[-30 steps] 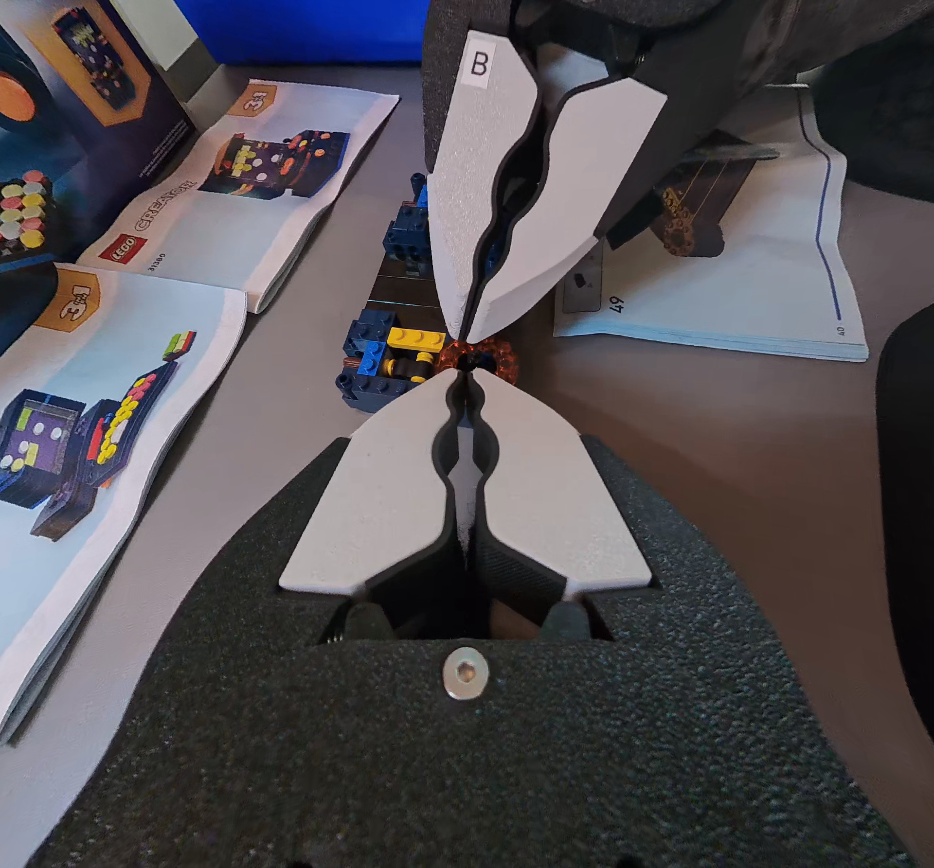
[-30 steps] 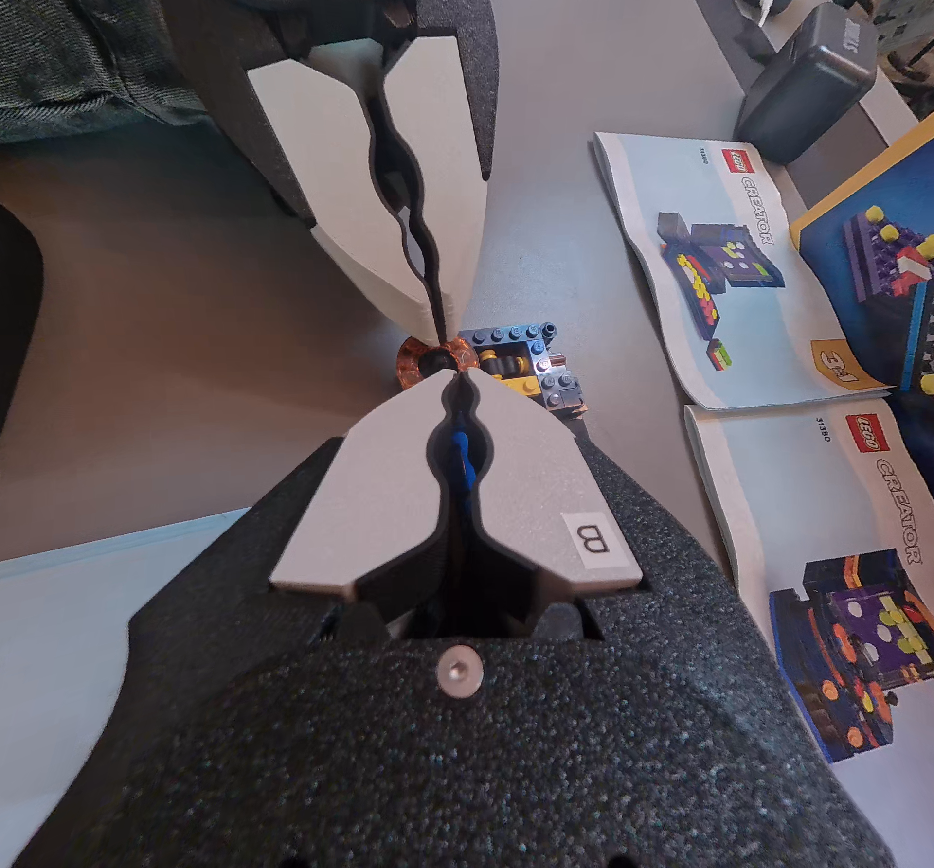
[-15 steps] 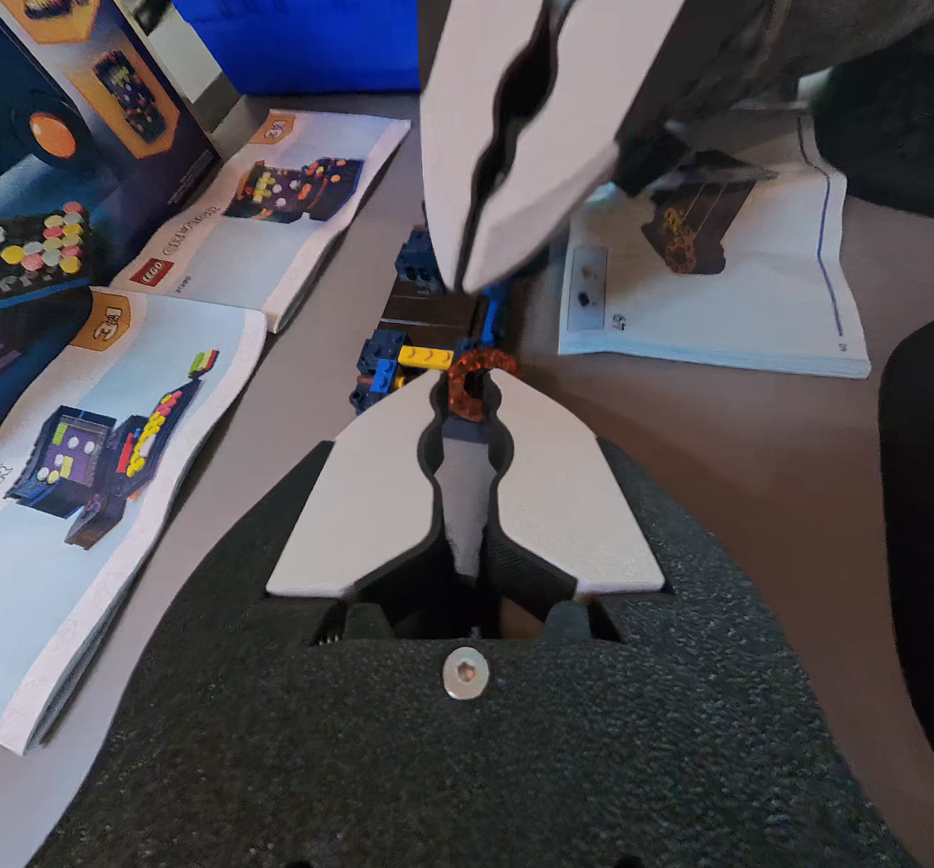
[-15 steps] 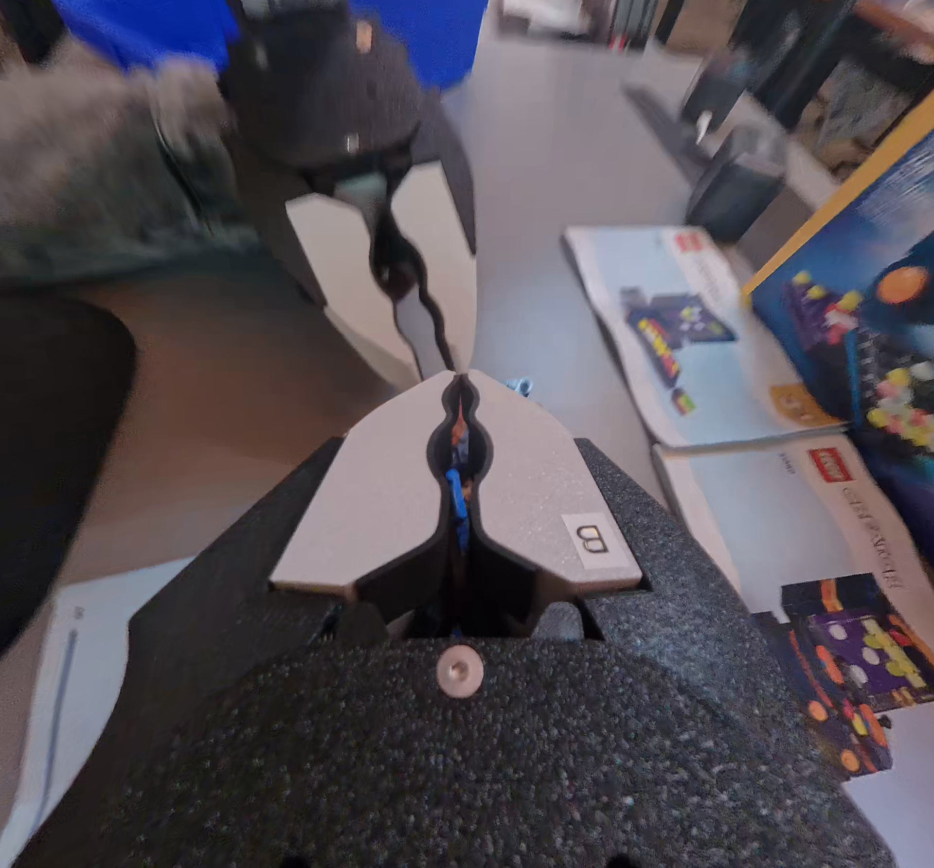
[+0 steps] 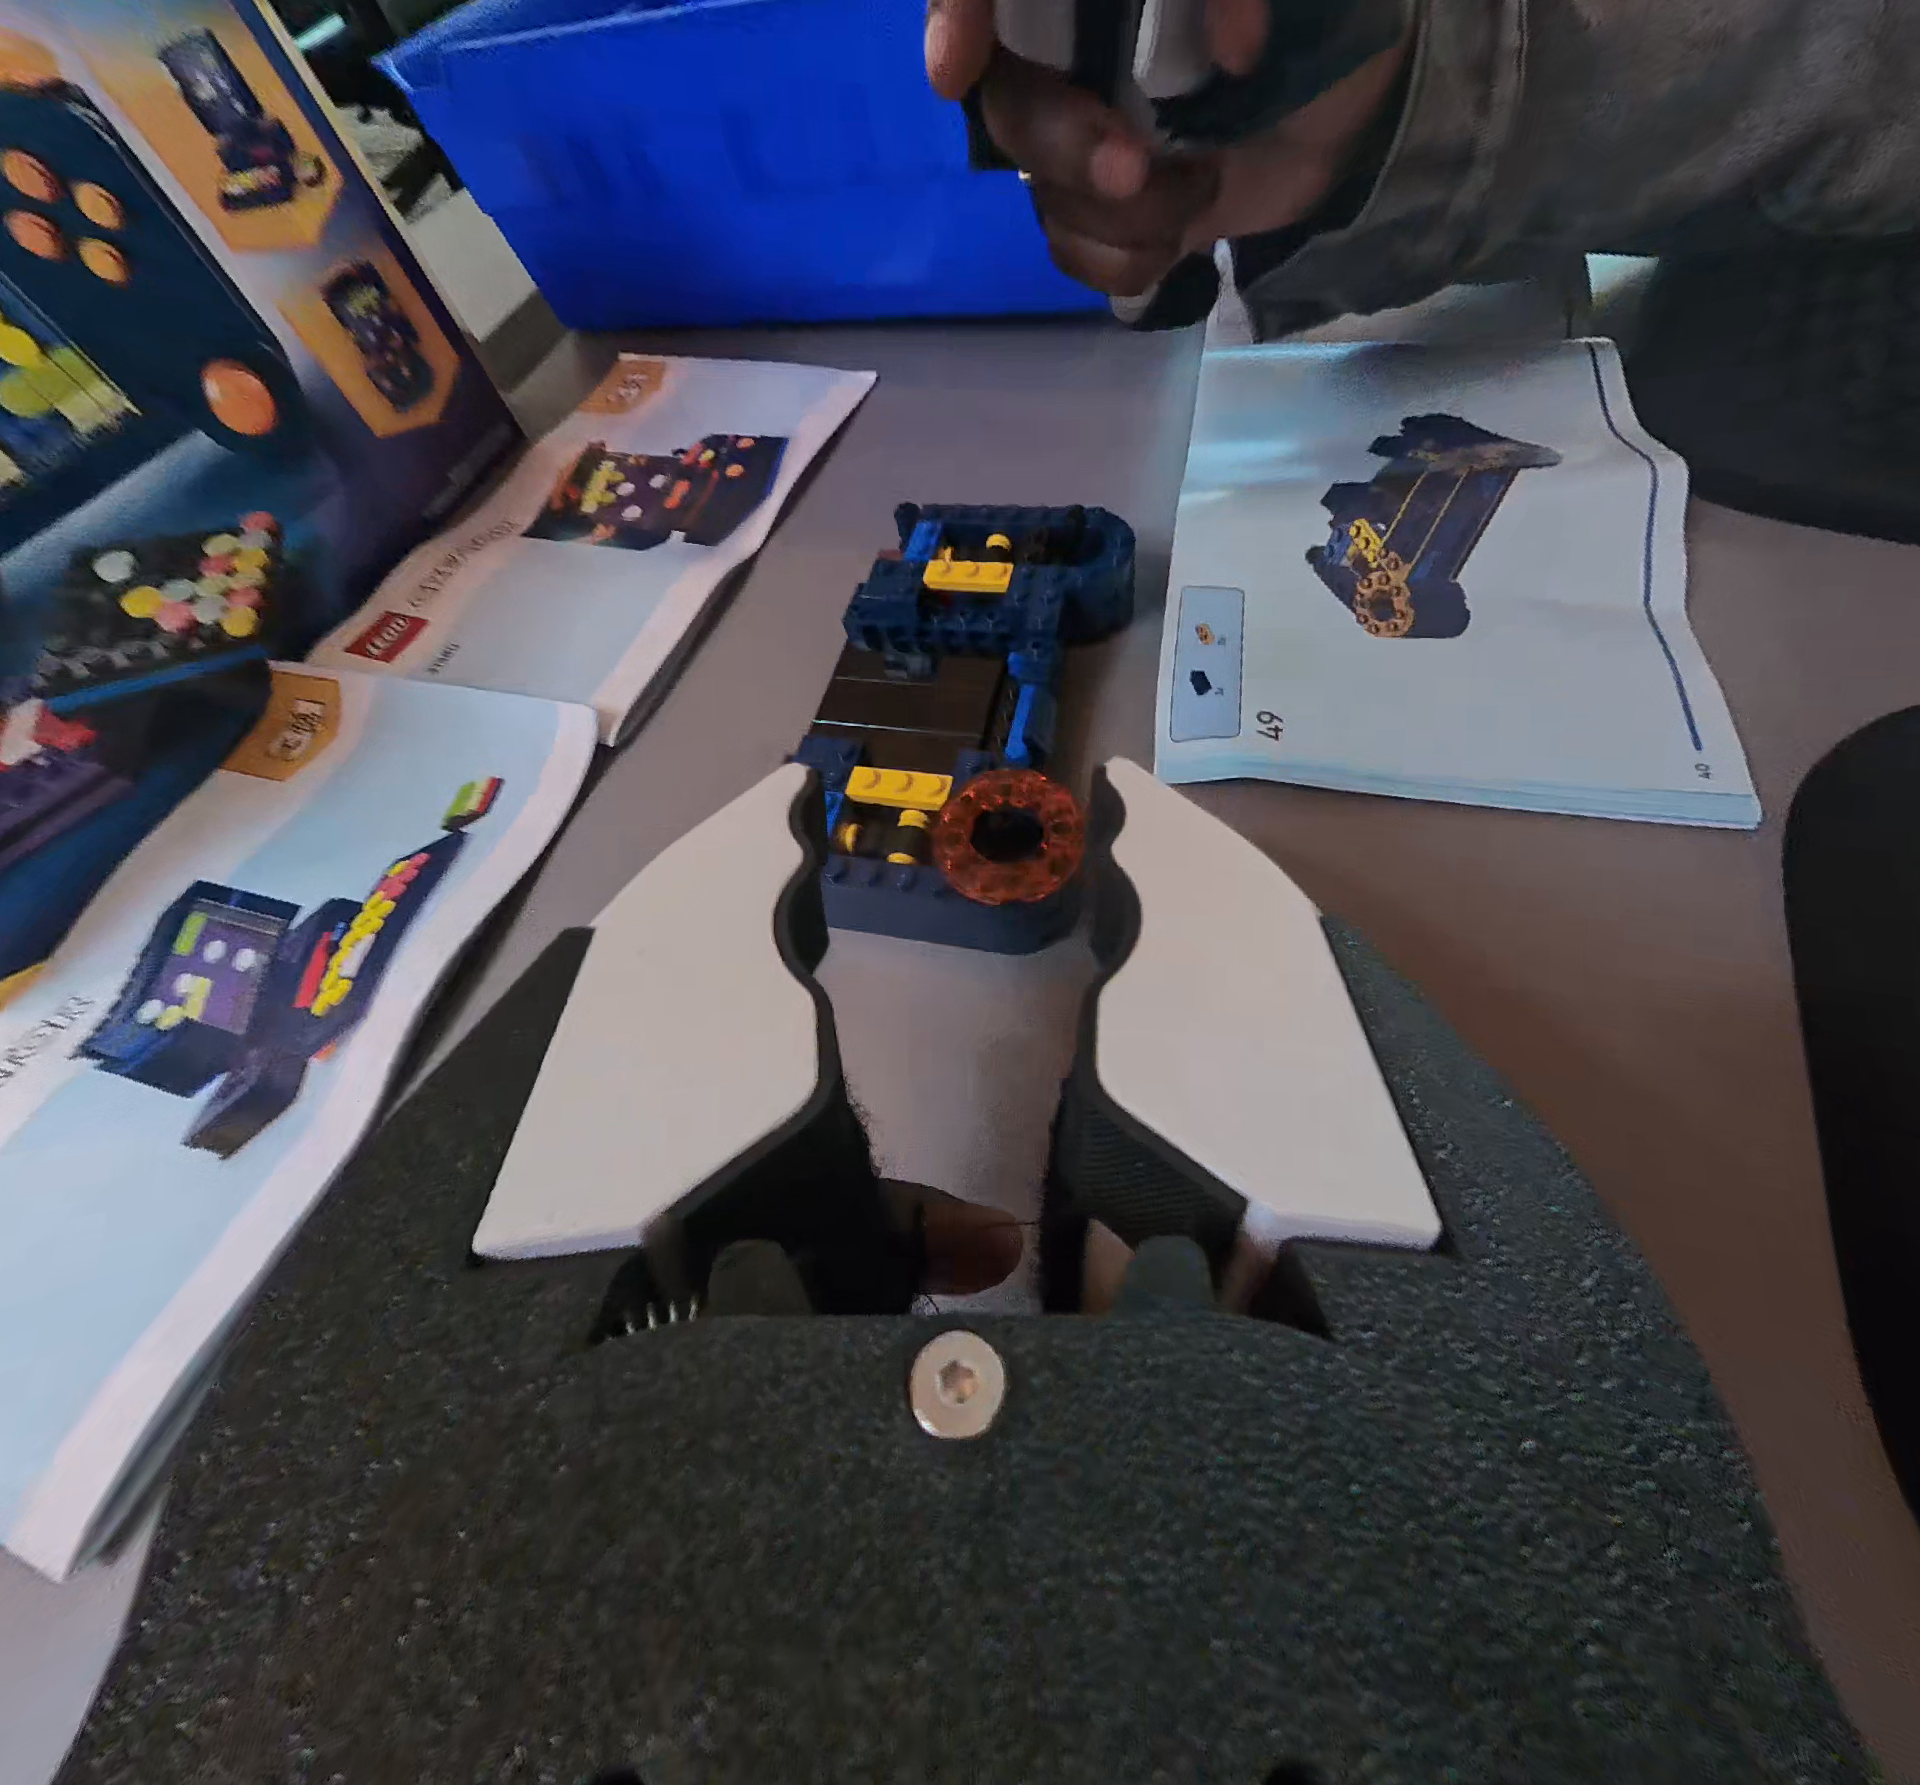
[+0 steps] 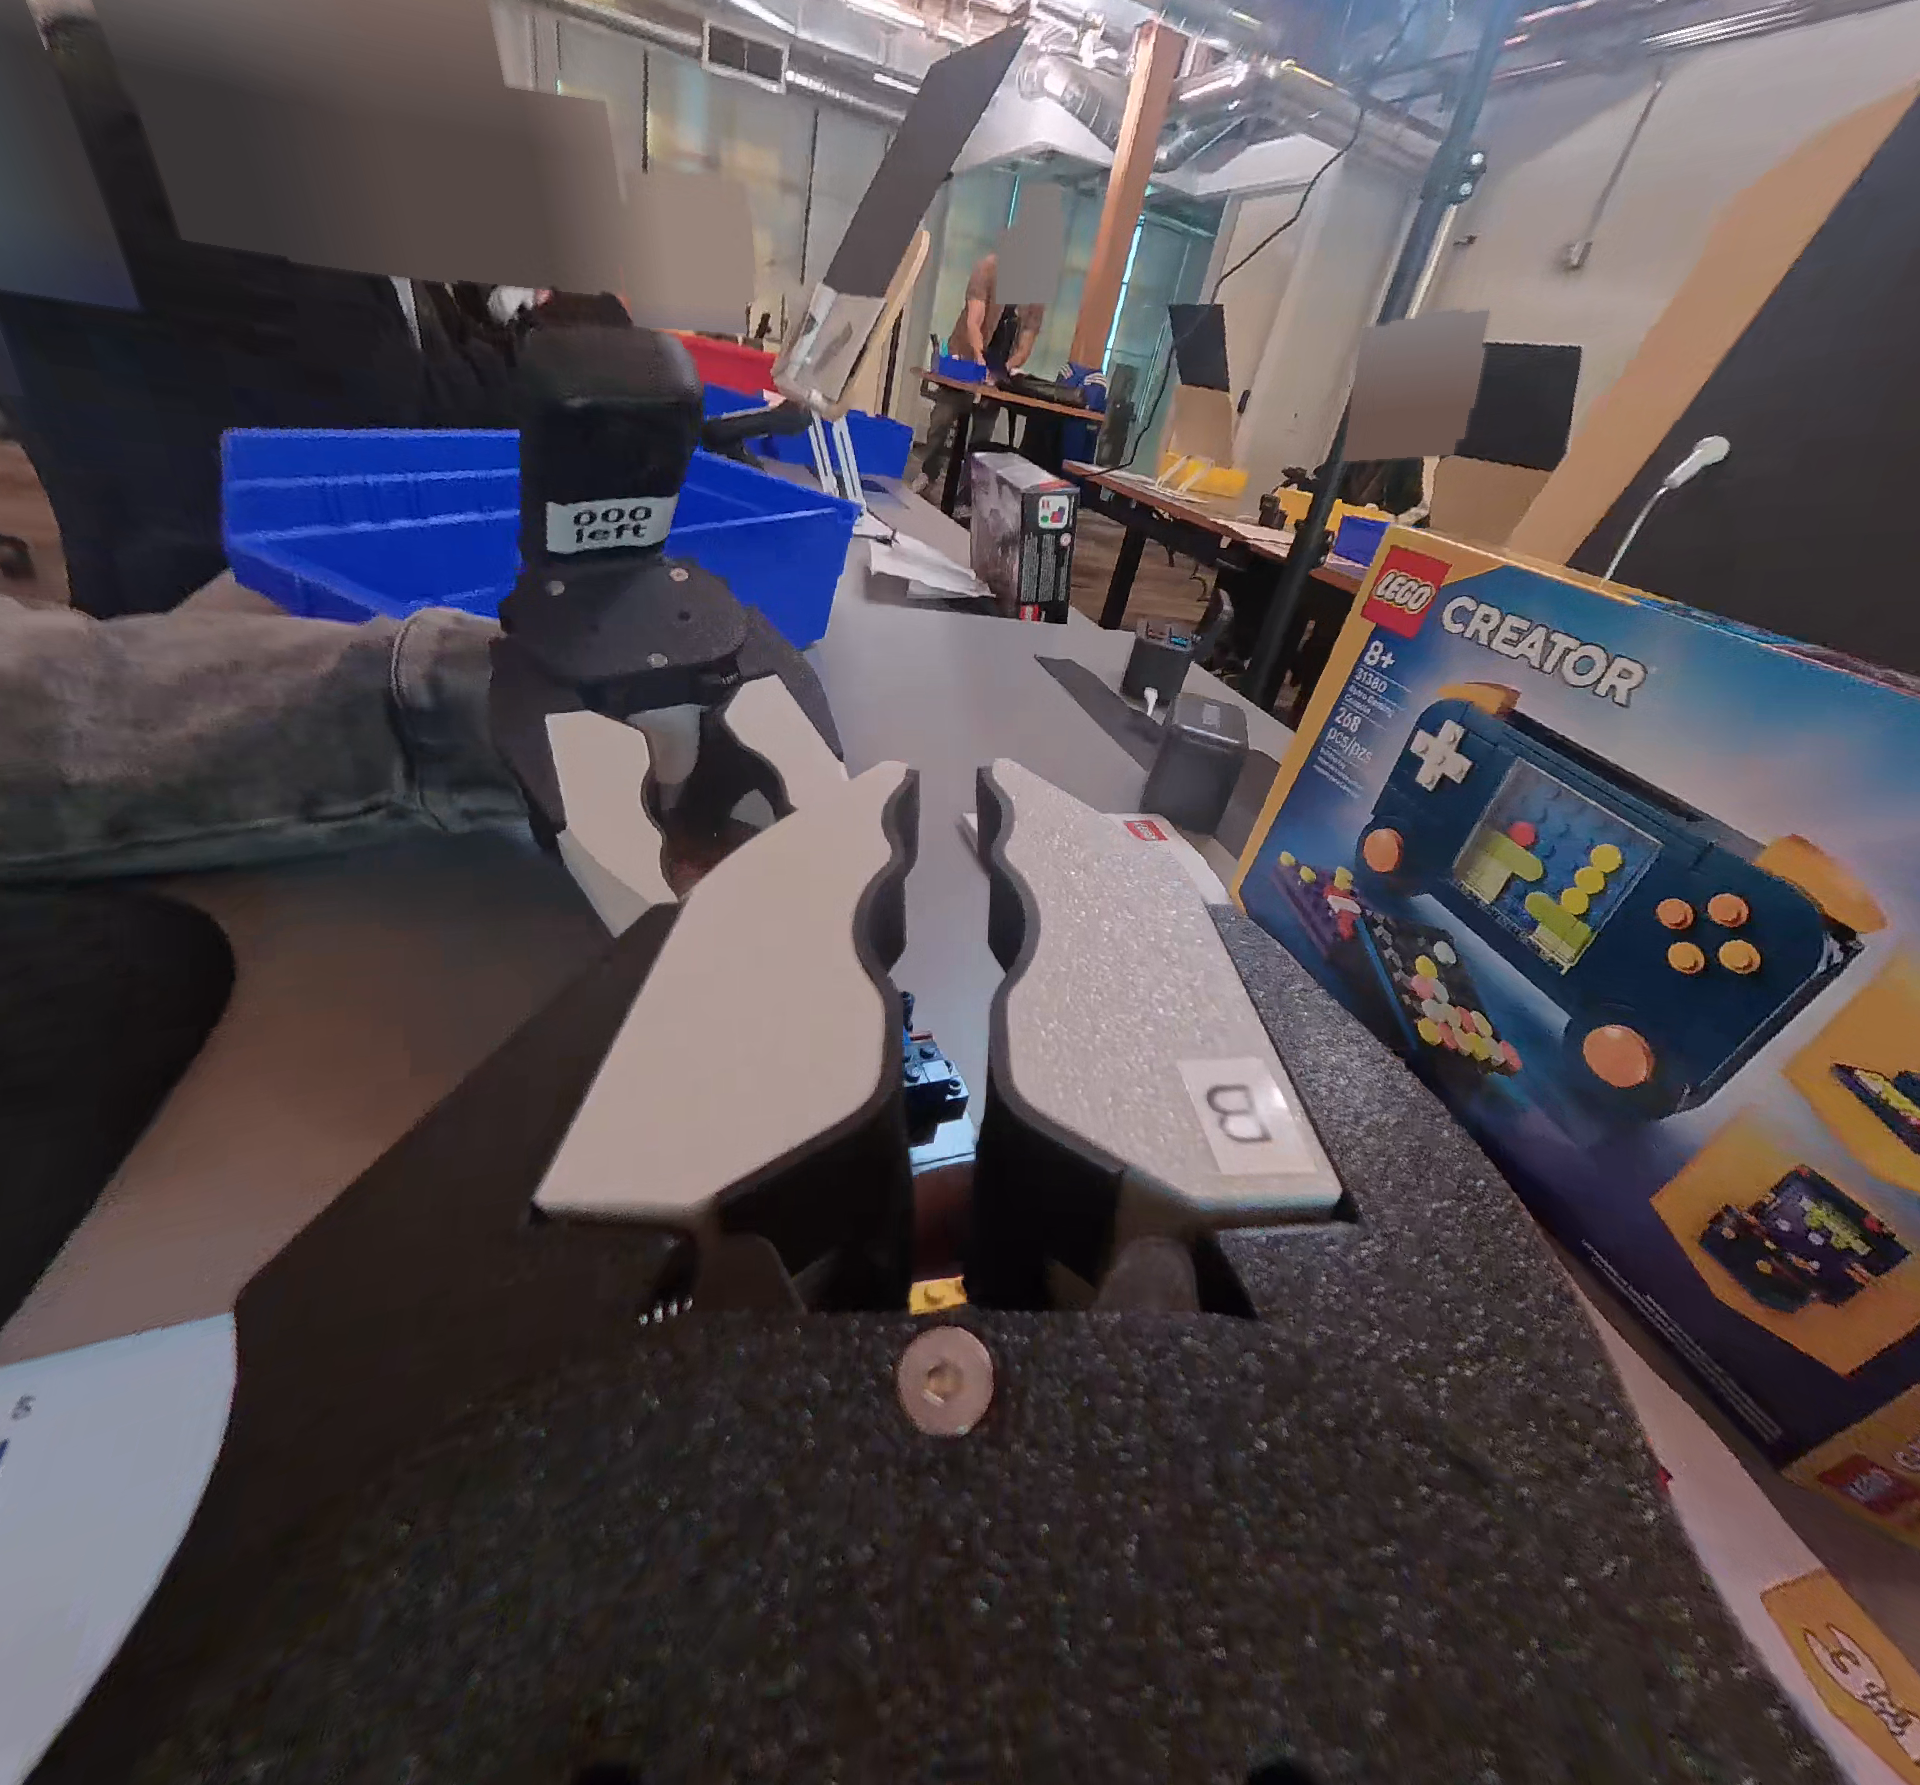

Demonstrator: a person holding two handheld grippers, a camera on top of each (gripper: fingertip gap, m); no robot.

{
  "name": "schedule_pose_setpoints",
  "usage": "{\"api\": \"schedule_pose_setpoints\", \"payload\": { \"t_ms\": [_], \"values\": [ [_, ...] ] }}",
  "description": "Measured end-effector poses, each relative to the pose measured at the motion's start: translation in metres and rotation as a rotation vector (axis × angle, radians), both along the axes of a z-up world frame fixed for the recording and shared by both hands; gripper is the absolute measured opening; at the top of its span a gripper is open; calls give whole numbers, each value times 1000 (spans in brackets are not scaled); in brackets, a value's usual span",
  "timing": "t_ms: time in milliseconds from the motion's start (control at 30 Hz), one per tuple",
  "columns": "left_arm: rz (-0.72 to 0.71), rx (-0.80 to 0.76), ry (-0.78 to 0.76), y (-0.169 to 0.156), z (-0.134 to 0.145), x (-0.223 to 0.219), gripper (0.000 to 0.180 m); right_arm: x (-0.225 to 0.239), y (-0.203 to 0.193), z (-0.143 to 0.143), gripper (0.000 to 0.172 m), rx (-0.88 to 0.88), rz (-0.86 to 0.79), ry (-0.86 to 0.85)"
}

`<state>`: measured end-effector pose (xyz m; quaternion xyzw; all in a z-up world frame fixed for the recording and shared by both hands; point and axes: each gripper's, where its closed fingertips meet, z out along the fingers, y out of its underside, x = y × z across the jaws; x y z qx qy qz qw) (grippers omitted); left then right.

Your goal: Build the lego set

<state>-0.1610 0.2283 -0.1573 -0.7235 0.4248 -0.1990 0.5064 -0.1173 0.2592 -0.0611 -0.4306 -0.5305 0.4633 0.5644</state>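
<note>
A dark blue brick model (image 5: 935,686) with yellow plates lies on the grey table (image 5: 1455,956). A clear orange ring (image 5: 1008,836) sits on its near end. My left gripper (image 5: 956,779) is open. Its fingertips stand either side of that near end without pressing on it. It also shows open in the right wrist view (image 6: 707,831). My right gripper (image 6: 948,779) is raised above the table, its fingers slightly apart with nothing between the tips. A bit of the model (image 6: 935,1081) shows below through the gap. In the left wrist view a hand (image 5: 1091,177) holds it high at the top edge.
A blue bin (image 5: 727,125) stands at the back. A brick set box (image 6: 1558,904) stands beside two closed booklets (image 5: 623,540) (image 5: 260,1008). An open booklet (image 5: 1455,572) lies on the other side of the model. Dark chargers (image 6: 1195,759) sit farther back. The left gripper's tips are roughly 11 centimetres from the right gripper's.
Both grippers were shut with their tips at the orange ring. My left gripper has opened and drawn back a little. My right gripper has lifted up and away, and its fingers have parted slightly.
</note>
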Motion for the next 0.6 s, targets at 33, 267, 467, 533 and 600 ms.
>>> {"api": "schedule_pose_setpoints", "payload": {
  "t_ms": [33,267,467,533,600],
  "values": [
    [-12,-13,1,-1,-3,1,49,-2,-2,-4,10,14,3,-14],
    [-47,-90,45,-7,-19,4,61,-10,-1,-24,10,9,5,-71],
    [-44,-112,83,-7,-26,3,61,-13,5,-36,10,12,-20,-122],
    [-42,-115,91,-7,-27,3,59,-14,7,-42,10,21,-33,-149],
    [-35,-119,102,-6,-29,3,55,-15,8,-46,10,24,-38,-169]
  ]
}}
